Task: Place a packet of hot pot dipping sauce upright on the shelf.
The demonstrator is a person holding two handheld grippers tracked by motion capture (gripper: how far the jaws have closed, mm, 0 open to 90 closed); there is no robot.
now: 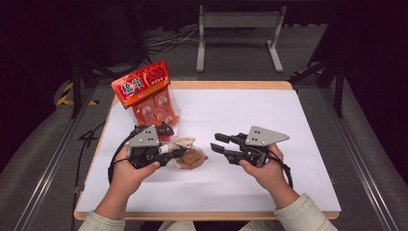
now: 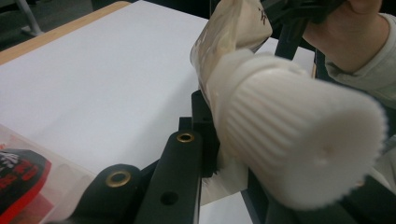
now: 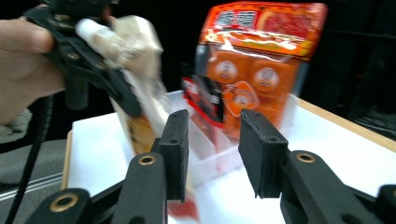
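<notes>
Left tongs (image 1: 169,150) held level, clamped on one white-capped pouch (image 1: 188,155); right tongs (image 1: 217,143) level, parted, empty — one orange packet (image 1: 149,92) stands on the surface (image 1: 250,120).

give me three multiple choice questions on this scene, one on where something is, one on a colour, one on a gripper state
1. Where does the orange snack bag stand?
A. far left of the table
B. near right corner
C. on the floor

2. What colour is the cap of the spouted pouch?
A. red
B. white
C. black

3. How is the right gripper?
A. shut on the pouch
B. shut on the bag
C. open, holding nothing

Answers:
1. A, it stands at the table's far left edge.
2. B, the ribbed cap is white.
3. C, its jaws stand apart with nothing between them.
</notes>
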